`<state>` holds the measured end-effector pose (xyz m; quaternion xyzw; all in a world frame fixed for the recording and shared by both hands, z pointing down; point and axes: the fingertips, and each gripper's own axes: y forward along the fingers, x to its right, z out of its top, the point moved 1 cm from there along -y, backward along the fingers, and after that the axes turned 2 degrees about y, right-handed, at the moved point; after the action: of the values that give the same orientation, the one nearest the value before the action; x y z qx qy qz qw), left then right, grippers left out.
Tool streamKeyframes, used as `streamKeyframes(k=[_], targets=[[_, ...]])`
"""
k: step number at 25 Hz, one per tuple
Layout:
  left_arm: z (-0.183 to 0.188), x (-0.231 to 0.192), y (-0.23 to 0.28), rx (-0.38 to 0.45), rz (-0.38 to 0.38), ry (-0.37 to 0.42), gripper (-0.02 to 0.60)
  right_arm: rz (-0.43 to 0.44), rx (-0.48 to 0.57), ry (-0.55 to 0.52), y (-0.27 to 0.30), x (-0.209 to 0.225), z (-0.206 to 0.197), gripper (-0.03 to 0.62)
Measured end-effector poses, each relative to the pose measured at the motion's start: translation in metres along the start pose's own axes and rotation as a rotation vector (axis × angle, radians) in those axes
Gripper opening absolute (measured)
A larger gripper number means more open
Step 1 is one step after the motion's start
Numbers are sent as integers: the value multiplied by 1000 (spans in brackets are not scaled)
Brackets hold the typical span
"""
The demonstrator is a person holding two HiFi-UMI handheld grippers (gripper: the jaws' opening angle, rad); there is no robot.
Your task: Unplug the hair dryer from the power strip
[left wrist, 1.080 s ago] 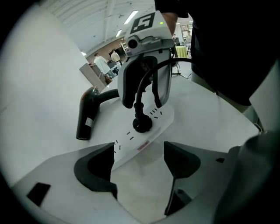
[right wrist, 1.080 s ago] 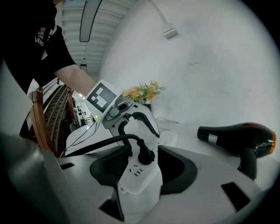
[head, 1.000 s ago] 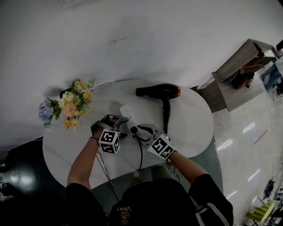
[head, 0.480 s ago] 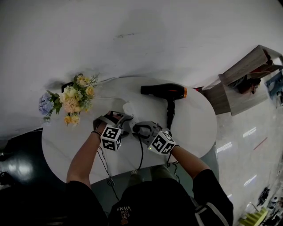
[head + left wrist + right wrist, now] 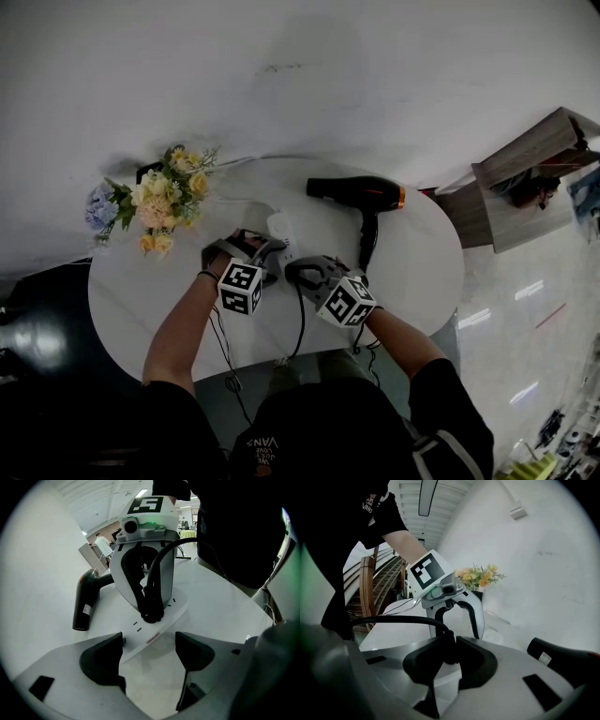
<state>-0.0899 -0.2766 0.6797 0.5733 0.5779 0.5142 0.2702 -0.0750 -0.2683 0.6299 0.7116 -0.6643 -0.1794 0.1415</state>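
Note:
A white power strip (image 5: 278,229) lies mid-table, and the black hair dryer (image 5: 360,193) lies behind it to the right. The dryer's black plug (image 5: 151,607) sits in the strip (image 5: 157,629). My right gripper (image 5: 296,271) has its jaws closing on that plug (image 5: 449,649), and both pads touch its sides in the right gripper view. The plug's black cord (image 5: 393,619) arcs away to the left. My left gripper (image 5: 147,660) stands open and points steeply down, its pads either side of the strip's near end.
A bunch of yellow and blue flowers (image 5: 152,203) stands at the back left of the round white table (image 5: 417,281). The dryer's cord (image 5: 300,323) and a thin cable (image 5: 221,339) hang over the front edge. A wooden shelf (image 5: 530,178) stands at the right.
The right gripper's jaws, wide open around the plug earlier, have closed onto it, and the gripper has rolled a little. The left gripper has stayed at the strip.

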Motion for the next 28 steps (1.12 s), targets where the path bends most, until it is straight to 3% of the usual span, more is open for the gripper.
streamKeyframes(k=[23, 28], targets=[[-1, 1, 1, -25, 0, 9, 353, -79, 43, 63, -10, 1, 14, 80], [1, 2, 0, -39, 14, 14, 353, -132, 44, 104, -21, 0, 16, 78]])
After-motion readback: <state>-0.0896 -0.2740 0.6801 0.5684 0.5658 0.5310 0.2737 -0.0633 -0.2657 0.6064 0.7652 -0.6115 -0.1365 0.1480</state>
